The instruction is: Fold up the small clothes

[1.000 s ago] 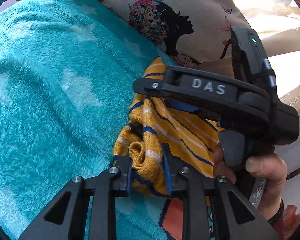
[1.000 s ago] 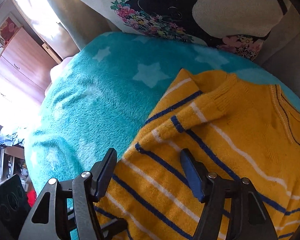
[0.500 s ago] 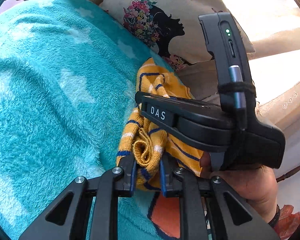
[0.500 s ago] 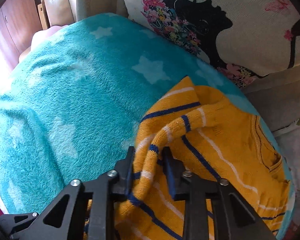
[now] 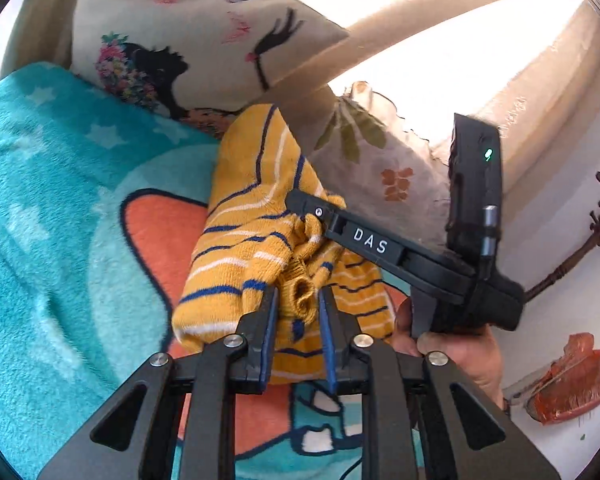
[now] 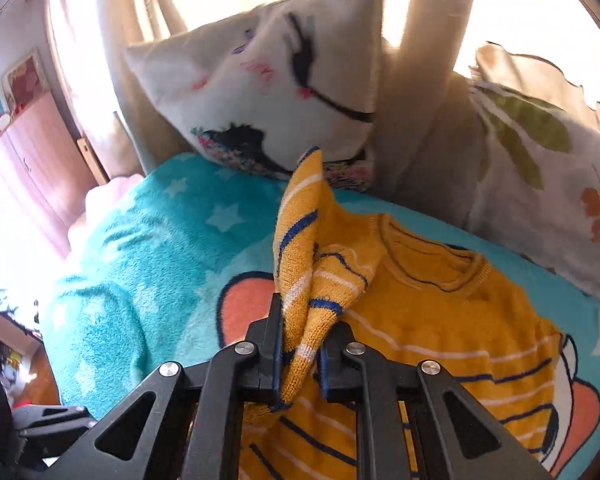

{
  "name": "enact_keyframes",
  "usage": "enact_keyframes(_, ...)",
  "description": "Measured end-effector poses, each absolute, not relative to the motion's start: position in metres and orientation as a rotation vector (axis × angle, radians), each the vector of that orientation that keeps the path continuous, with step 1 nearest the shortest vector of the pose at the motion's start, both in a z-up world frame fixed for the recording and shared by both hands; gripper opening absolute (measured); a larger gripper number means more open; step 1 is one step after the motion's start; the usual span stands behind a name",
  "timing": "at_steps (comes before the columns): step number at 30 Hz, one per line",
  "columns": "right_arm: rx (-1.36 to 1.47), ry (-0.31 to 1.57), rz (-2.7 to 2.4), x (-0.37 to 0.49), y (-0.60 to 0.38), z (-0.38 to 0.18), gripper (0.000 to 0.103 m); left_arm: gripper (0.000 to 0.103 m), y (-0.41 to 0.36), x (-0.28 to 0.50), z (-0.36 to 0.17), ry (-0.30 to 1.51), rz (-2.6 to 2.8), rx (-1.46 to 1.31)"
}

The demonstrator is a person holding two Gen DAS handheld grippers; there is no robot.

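A small yellow sweater [image 6: 428,312] with blue and white stripes lies on a teal fleece blanket [image 6: 148,256]. My right gripper [image 6: 300,316] is shut on a bunched fold of its left edge and holds it lifted above the sweater body. My left gripper [image 5: 298,296] is shut on a bunched fold of the sweater [image 5: 240,248] near its lower edge. The right gripper [image 5: 312,210] shows in the left wrist view, clamped on the same raised fold just ahead. The sweater's left side is doubled up between the two grippers.
A white cushion with a face print [image 6: 284,92] and a leaf-print cushion [image 6: 540,152] stand at the back of the blanket. The blanket has an orange cartoon patch [image 5: 160,240]. A wooden cabinet [image 6: 36,160] stands at the far left.
Both grippers have lifted the sweater's left side and carried it rightward over the body. The right gripper, open a second ago, closed on the fold. The orange patch of blanket is now uncovered.
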State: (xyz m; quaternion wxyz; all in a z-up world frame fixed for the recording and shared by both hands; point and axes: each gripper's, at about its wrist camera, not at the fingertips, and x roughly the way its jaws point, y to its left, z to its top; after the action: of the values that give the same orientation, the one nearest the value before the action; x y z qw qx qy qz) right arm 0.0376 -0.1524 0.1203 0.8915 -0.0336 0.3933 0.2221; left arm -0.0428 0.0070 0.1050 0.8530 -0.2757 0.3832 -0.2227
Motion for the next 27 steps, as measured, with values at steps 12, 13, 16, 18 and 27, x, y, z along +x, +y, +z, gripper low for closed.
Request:
enact_keyframes(12, 0.418, 0.846, 0.323, 0.017, -0.384, 0.062, 0.014, 0.04, -0.067, -0.014, 0.078, 0.963, -0.503, -0.494)
enact_keyframes(13, 0.431, 0.856, 0.333, 0.016, -0.387, 0.055, 0.014, 0.04, -0.074, -0.01, 0.074, 0.976, -0.505, -0.474)
enact_keyframes(16, 0.381, 0.846, 0.297, 0.007, -0.386, 0.052, 0.022, 0.048, -0.092, -0.007, 0.066, 0.988, -0.486, -0.379)
enact_keyframes(18, 0.344, 0.828, 0.257, -0.001, -0.384, 0.056, 0.028, 0.048, -0.099, -0.004, 0.06, 0.994, -0.472, -0.34)
enact_keyframes(27, 0.223, 0.658, 0.307, -0.033, -0.347, 0.124, 0.028, 0.051, -0.114, -0.016, 0.056, 0.949, -0.444, -0.26)
